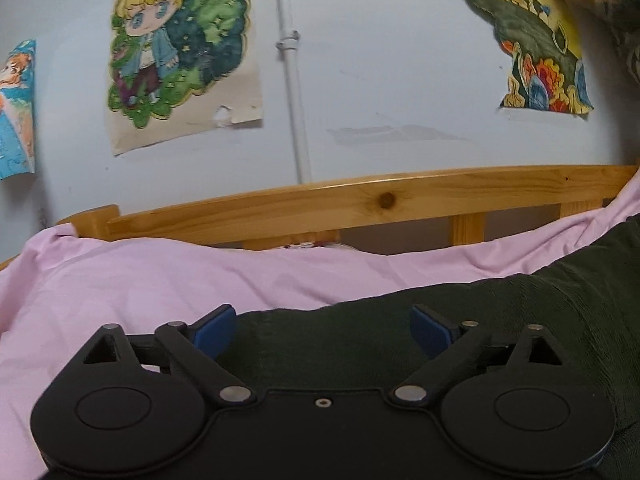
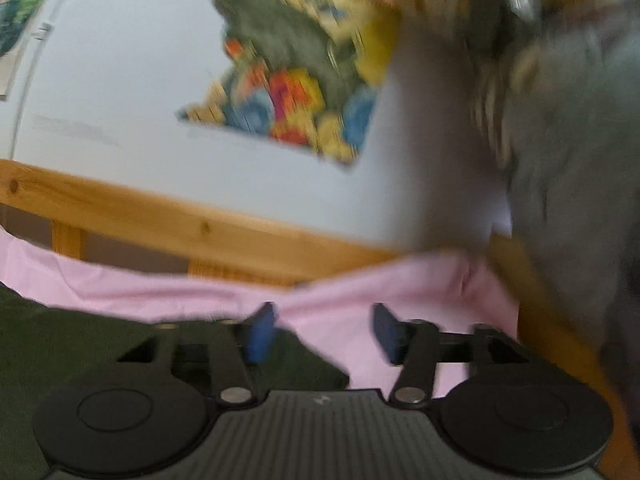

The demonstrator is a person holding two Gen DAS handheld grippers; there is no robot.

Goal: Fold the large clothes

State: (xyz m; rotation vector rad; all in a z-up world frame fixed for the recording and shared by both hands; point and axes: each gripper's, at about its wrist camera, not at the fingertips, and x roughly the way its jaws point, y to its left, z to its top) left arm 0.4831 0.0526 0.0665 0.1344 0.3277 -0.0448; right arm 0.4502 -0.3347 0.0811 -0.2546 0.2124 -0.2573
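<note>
The left gripper stands wide with nothing between its blue pads, hovering over the dark green garment, which lies on the pink bedsheet and spreads toward 3 o'clock. The right gripper, blurred, is also spread and empty; the garment's edge lies at its 9 o'clock. A wooden bed rail runs at 12 o'clock.
</note>
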